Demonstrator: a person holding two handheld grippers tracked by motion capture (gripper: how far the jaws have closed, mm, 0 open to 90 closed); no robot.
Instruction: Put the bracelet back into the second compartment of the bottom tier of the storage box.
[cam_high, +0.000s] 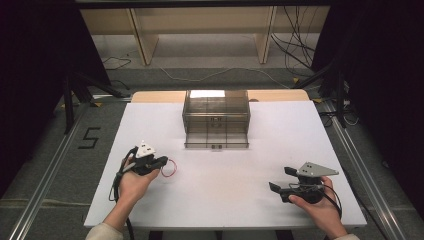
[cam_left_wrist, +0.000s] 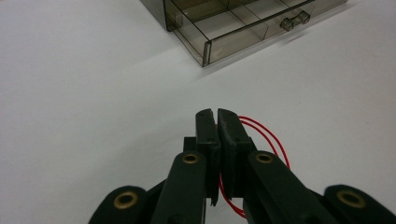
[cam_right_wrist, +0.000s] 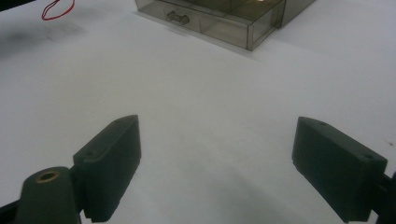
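High view first: the left gripper (cam_high: 161, 163) is pinched shut on a loop of thin red wire (cam_high: 170, 168), held low over the white tabletop (cam_high: 225, 200) on its left side, well short of the smoky clear drawer box (cam_high: 216, 112) at the far middle. The box's bottom drawer (cam_high: 216, 138) stands pulled out toward the person, its divided compartments apparently bare. The left gripper view confirms the hold — the two black jaws meet with the wire (cam_left_wrist: 271, 137) caught between them, its loop bulging out to one side and below. The right gripper (cam_high: 281, 179) rests near the front right of the tabletop with its jaws spread wide and nothing between them; its own view shows bare surface between the two pads (cam_right_wrist: 112, 163). My reading is that the pick-up is done and the carry is in hand — next the left hand has to travel forward and right to the open drawer (cam_left_wrist: 243, 25), bring the wire over one compartment, and let go without the springy loop catching the drawer wall. Counted: one wire loop, one drawer box with one drawer open, two grippers, one tabletop.
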